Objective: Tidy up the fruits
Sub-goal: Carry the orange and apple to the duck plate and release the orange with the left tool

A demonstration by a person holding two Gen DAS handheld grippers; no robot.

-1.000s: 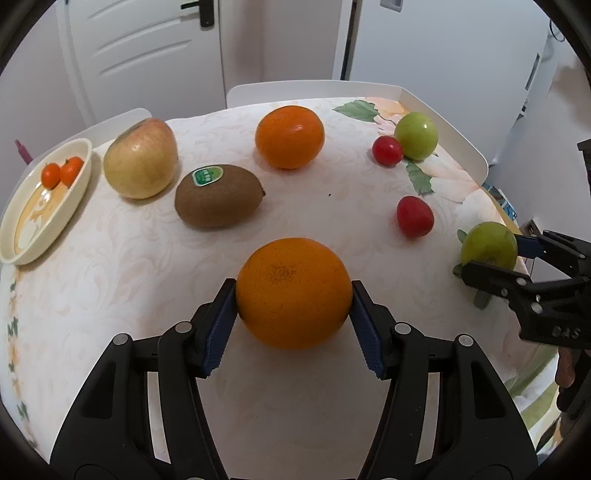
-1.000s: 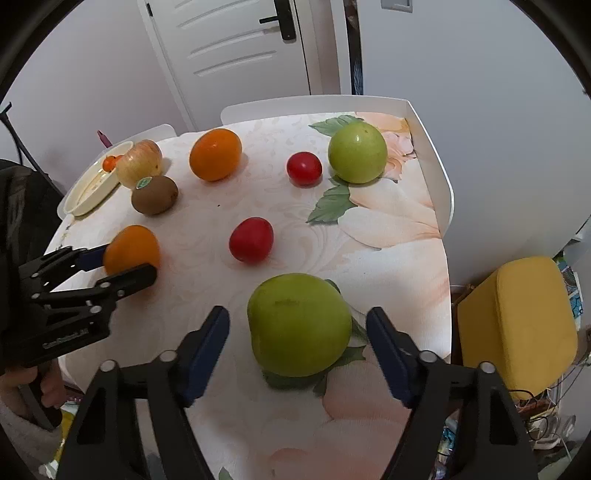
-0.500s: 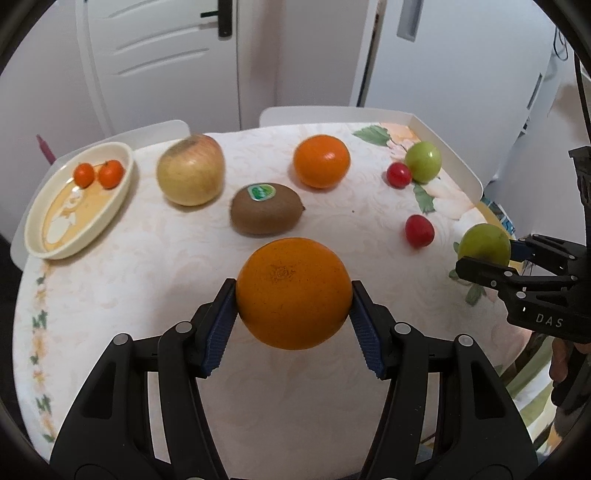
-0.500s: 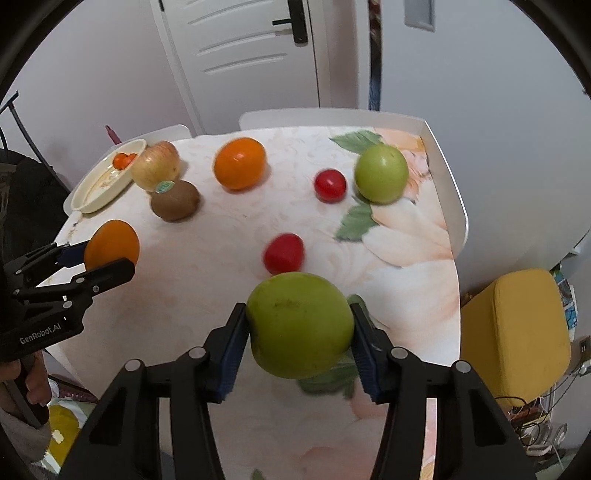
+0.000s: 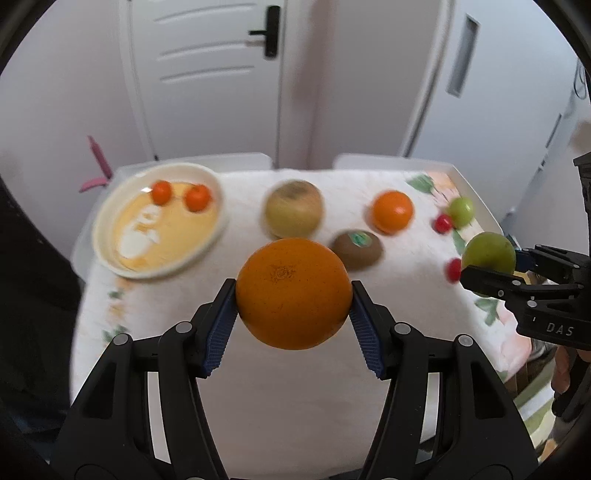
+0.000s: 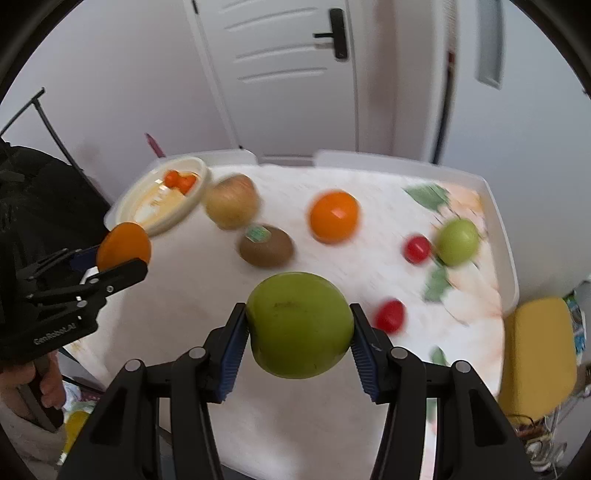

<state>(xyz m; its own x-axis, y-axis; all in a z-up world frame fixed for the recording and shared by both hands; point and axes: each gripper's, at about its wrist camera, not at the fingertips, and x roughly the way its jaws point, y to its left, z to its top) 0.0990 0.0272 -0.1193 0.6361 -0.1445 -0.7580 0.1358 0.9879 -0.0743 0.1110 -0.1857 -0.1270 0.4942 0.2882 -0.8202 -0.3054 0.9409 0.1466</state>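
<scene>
Behind floral-cloth table, white door w/ black handle.

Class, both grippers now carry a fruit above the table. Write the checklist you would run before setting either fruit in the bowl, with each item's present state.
1. Left gripper clamped on the orange: ok.
2. Right gripper clamped on the green apple: ok.
3. Bowl has free room beside its two small orange fruits: ok.
4. Yellow apple stands apart from the bowl: ok.
5. Grip firmness: cannot tell.
</scene>
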